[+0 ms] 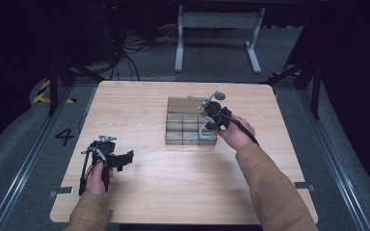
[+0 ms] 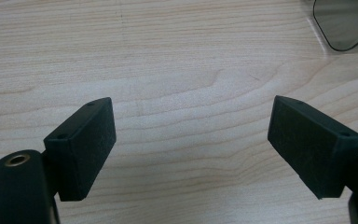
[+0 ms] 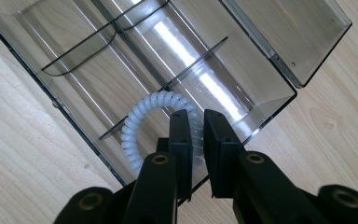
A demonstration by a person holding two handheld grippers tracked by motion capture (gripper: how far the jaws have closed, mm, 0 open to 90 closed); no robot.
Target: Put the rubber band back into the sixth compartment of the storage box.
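Table: one pale wood-grain top (image 1: pixel 173 183) with rounded corners, smooth and matt, the grain running in long wavy bands.
Organizer box: one clear, smoke-tinted plastic box (image 1: pixel 176 120), rectangular, hard and glossy, standing on the far middle of the table; thin see-through dividers split it into a grid of small compartments, and in the right gripper view a clear hinged lid (image 3: pixel 303 37) lies open flat beside it.
Coil: one whitish, translucent spiral ring (image 3: pixel 142 119), springy-looking and ribbed like a telephone cord, curved into a loop; it sits in a compartment at the box's near right corner, against a divider, and part of the loop runs between the right gripper's pads.
Right gripper: one (image 3: pixel 196 140), black, with two flat rectangular pads and brass-coloured screw eyes on its arms; the pads stand drawn nearly together, pinching a stretch of the coil, tips inside the box. From the high view it is at the box's right edge (image 1: pixel 212 118).
Left gripper: one (image 2: pixel 191 144), same black build, pads with a fine grainy face; jaws spread wide with bare wood between them, gripping nothing. It rests low at the table's near left (image 1: pixel 118 159), well apart from the box.
Sleeves: two, tan fabric, coming in from the near edge.
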